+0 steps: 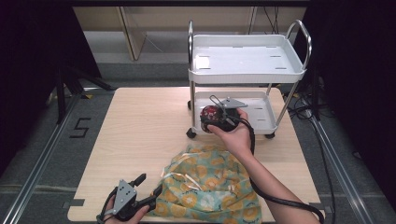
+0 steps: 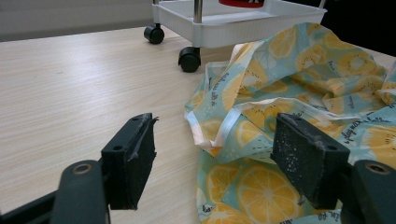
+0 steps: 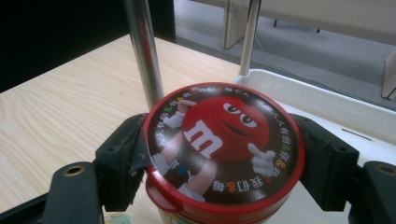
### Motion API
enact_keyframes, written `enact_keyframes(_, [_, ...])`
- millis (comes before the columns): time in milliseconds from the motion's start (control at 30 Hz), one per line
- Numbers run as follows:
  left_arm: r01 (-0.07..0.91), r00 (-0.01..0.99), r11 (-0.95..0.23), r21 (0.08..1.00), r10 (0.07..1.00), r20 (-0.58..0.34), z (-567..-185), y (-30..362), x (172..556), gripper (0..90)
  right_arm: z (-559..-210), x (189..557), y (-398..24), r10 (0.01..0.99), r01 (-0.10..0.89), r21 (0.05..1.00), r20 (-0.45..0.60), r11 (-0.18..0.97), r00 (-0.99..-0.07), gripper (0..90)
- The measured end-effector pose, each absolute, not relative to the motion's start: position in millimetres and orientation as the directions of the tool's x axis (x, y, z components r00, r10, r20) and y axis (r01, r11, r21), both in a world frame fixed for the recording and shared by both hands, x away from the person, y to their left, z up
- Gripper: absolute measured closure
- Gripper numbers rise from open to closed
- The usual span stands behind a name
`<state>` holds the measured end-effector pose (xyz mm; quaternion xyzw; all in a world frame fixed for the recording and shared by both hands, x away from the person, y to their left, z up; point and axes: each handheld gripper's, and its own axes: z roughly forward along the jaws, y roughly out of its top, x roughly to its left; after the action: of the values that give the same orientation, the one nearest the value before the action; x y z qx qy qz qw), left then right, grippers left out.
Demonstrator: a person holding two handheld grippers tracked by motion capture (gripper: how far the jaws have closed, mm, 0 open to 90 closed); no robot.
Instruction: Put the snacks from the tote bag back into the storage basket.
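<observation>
The right claw point(image 1: 215, 116) grips a red-lidded tub point(image 3: 224, 144), its jaws pressed against the two sides just under the lid. It holds the tub at the front left corner of the cart's point(image 1: 247, 74) lower tray point(image 1: 261, 114), beside the chrome post point(image 3: 144, 51); whether the tub rests on the tray cannot be told. The cart stands on the far side of the desk point(image 1: 140, 135). The left claw point(image 2: 215, 163) is spread wide and holds nothing, low over the near edge of the desk, its right jaw over the edge of the fruit-print cloth point(image 1: 210, 186) that lies crumpled between the two hands.
</observation>
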<state>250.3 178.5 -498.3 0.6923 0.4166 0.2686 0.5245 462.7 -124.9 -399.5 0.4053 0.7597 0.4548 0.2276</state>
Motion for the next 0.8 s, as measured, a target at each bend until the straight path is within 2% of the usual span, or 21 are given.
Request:
enact_keyframes(733, [0.295,0.509,-0.103,0.950,0.858,-0.065,-498.2,178.3,250.4,29.4,-396.2,467.9,-122.4,0.818,0.388,0.876,-0.015,0.288,-0.574,26.9])
enact_keyframes(800, [0.296,0.509,-0.102,0.950,0.858,-0.067,-498.3,178.2,250.2,29.4,-395.5,467.2,-121.3,0.825,0.403,0.875,0.008,0.267,-0.565,26.9])
